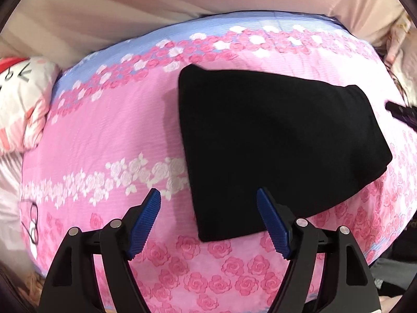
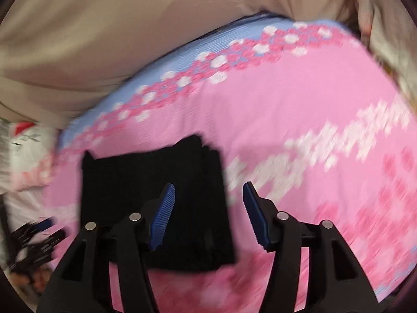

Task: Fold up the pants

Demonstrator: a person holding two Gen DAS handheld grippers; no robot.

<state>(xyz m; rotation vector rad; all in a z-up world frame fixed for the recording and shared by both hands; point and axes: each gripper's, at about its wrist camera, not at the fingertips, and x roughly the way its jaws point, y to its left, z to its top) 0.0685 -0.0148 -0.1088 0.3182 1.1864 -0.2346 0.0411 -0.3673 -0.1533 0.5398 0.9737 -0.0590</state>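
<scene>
The black pants (image 1: 273, 143) lie folded into a compact block on a pink rose-print bedspread (image 1: 104, 135). In the left wrist view my left gripper (image 1: 208, 195) stands open above the block's near left corner, nothing between its blue pads (image 1: 146, 221). The right wrist view is blurred. There the folded pants (image 2: 156, 203) sit low and left, with stacked edges showing at their upper right corner. My right gripper (image 2: 208, 190) hovers open over the right edge of the pants, and its pads touch nothing. Its tip shows at the far right of the left wrist view (image 1: 401, 112).
A beige sheet (image 1: 130, 5) covers the bed beyond the bedspread. A white and red cartoon-print pillow (image 1: 20, 91) lies at the left. More pale bedding (image 1: 401, 52) sits at the far right. The left gripper (image 2: 34, 240) appears blurred at the left of the right wrist view.
</scene>
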